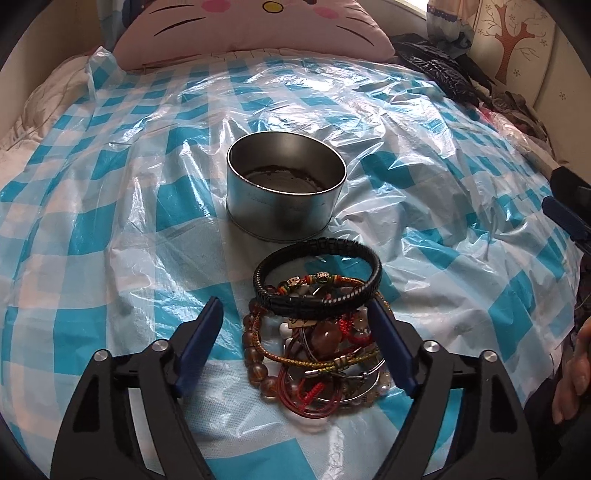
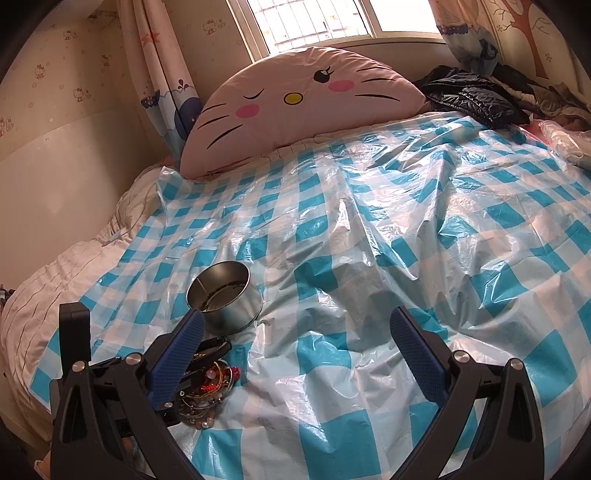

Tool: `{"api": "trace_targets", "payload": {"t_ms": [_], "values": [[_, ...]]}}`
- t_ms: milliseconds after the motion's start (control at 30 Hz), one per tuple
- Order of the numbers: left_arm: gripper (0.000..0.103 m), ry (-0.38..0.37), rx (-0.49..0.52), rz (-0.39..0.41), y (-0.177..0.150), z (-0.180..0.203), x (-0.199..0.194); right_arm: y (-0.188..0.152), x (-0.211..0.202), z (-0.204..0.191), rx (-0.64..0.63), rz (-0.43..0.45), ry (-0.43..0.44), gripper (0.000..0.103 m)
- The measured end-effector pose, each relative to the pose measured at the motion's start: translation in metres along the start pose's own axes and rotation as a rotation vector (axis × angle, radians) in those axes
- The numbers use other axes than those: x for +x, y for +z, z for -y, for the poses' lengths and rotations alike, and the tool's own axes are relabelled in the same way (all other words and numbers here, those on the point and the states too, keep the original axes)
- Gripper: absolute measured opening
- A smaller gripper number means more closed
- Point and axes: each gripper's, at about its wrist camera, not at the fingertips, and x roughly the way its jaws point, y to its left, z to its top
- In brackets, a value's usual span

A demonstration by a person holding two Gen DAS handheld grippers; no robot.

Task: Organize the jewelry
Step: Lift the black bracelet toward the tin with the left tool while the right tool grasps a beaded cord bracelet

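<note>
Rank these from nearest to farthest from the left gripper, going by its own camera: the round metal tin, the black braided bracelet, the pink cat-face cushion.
Measured from the left gripper:
1. Black braided bracelet, on top of the jewelry pile, just beyond the fingertips.
2. Round metal tin, further back, mid-bed, standing on the blue checked plastic sheet.
3. Pink cat-face cushion, at the bed's far end.

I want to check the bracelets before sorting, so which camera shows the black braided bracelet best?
The left wrist view. There the black braided bracelet lies in full sight on top of the jewelry pile, just in front of the round tin. In the right wrist view only a short arc of it shows, beside that gripper's finger.
</note>
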Motion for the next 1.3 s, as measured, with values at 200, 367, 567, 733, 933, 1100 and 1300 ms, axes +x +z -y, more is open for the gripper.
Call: {"api": "trace_targets", "payload": {"t_ms": [200, 367, 567, 733, 933, 1100, 1300], "values": [[0.086, -0.028, 0.032, -0.02, 0.009, 0.008, 0.013, 0.0, 0.0, 0.0, -0.002, -0.001, 0.0, 0.097], [0.086, -0.001, 0.075, -0.052, 0.021, 0.014, 0.034, -0.001, 0.0, 0.0, 0.001, -0.003, 0.002, 0.097], [0.073, -0.016, 0.046, -0.04, 0.023, 0.009, 0.035, -0.003, 0.004, -0.003, 0.001, -0.013, 0.008, 0.097], [0.072, -0.022, -0.029, 0.036, 0.024, -0.009, 0.012, -0.004, 0.007, -0.003, 0.003, -0.04, 0.039, 0.097], [0.072, -0.003, -0.19, 0.146, 0.024, -0.05, -0.018, -0.008, 0.052, -0.029, -0.134, -0.269, 0.227, 0.097], [0.072, 0.028, -0.238, 0.191, 0.025, -0.066, -0.029, -0.015, 0.078, -0.059, -0.352, -0.322, 0.317, 0.08], [0.072, 0.022, -0.233, 0.206, 0.024, -0.069, -0.032, -0.025, 0.117, -0.063, -0.438, -0.406, 0.386, 0.049]]}}
